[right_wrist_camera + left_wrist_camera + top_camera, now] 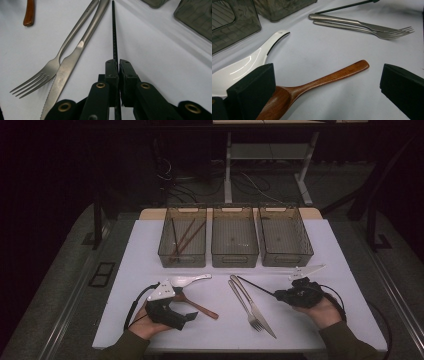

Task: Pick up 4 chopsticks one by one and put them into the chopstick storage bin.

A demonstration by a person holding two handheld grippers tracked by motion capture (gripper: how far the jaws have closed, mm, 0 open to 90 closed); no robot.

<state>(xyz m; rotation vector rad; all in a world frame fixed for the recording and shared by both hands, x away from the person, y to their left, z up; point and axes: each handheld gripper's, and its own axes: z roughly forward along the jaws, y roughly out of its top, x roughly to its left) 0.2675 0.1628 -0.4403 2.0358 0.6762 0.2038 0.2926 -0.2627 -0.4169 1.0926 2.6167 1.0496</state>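
1. Nearest the high camera are the person's two olive sleeves, each hand holding a gripper over the white bench (125, 270).
2. The right gripper (115, 65) has its jaws pressed together on a thin black chopstick (114, 32), pinching it near one end. The stick runs straight out from the jaws, its far tip close to the handle ends of the cutlery.
3. In the high view the black chopstick (255, 286) slants up and to the left from the right gripper (278, 296), low over the bench.
4. The left gripper (192, 317) has its jaws spread wide with nothing gripped. Between them lies the handle of a wooden spoon (322, 80), its bowl at the foot of one jaw (whether that jaw touches it I cannot tell).
5. A white ceramic spoon (244, 65) lies just beside the wooden one, partly behind the same jaw, its handle pointing toward the bins.
6. A steel fork (245, 304) and a steel knife (256, 309) lie side by side at the middle of the bench, touching or nearly so, between the two grippers. Their handles sit right next to the chopstick's free end.
7. Three smoky translucent bins stand in a row along the far edge. The left bin (183, 257) holds brown chopsticks (184, 237), leaning on a slant. The middle bin (234, 257) and right bin (285, 257) stand just beside it, well apart from both grippers.
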